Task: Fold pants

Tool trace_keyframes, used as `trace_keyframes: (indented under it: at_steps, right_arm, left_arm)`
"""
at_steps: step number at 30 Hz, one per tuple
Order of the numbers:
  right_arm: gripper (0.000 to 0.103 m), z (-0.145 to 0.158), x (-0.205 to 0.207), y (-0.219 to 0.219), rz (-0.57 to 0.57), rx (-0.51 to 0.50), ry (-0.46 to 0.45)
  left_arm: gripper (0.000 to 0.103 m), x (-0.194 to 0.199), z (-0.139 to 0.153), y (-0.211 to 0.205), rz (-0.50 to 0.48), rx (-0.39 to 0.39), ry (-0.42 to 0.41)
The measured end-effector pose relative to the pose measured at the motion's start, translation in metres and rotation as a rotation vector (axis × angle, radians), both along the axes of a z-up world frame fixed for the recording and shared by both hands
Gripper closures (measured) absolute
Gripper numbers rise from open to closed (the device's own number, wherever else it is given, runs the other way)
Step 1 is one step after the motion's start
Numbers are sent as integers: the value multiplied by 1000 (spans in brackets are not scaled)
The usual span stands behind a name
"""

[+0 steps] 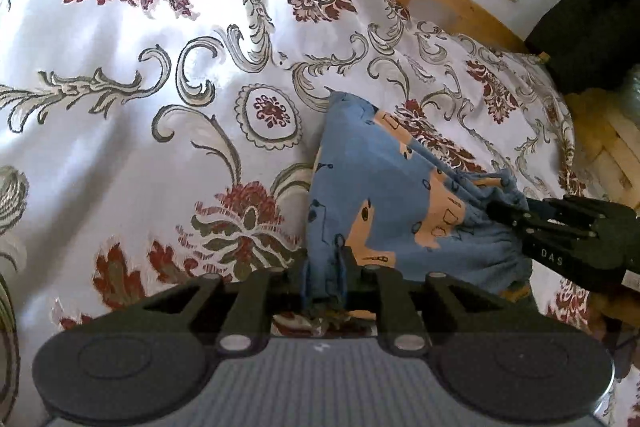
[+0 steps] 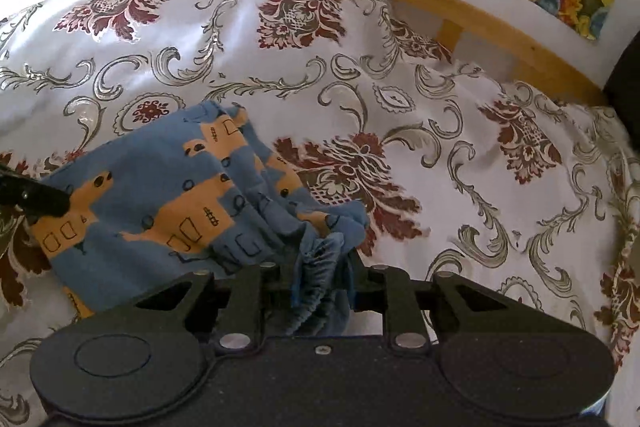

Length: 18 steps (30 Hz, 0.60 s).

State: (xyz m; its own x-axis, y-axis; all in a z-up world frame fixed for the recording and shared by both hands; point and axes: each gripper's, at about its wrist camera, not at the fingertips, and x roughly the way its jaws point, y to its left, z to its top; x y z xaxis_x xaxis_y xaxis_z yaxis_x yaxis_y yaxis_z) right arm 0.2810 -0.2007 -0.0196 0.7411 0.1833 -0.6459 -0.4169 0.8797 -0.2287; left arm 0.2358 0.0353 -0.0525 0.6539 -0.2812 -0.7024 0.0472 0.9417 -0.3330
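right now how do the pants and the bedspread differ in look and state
The pants are blue with orange blocks and small black drawings; the bedspread is white with dark red flowers and grey scrolls. The pants are bunched and pinched at two edges by the left gripper and right gripper; the bedspread lies spread out, ungripped. Both are patterned, wrinkled fabric.

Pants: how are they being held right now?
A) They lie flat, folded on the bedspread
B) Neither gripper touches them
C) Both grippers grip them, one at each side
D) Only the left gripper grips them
C: the left gripper is shut on one bunched edge of the pants, and the right gripper is shut on the gathered fabric at the other side.
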Motion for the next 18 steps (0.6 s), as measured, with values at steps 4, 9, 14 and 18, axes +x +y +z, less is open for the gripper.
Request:
trace_keyframes:
  at_steps: [4, 9, 14, 18]
  right_arm:
    - [77, -2, -2, -2, -5, 6, 0]
    - [61, 3, -4, -11, -63, 55, -7]
    - [38, 12, -26, -26, -149, 154, -45]
    - [15, 20, -58, -38, -222, 267, -57]
  left_arm:
    - [79, 1, 0, -2, 1, 17, -3]
    - [69, -2, 2, -3, 3, 49, -8]
    - [34, -9, 6, -6, 18, 96, -17]
    - [14, -21, 15, -12, 4, 139, -29]
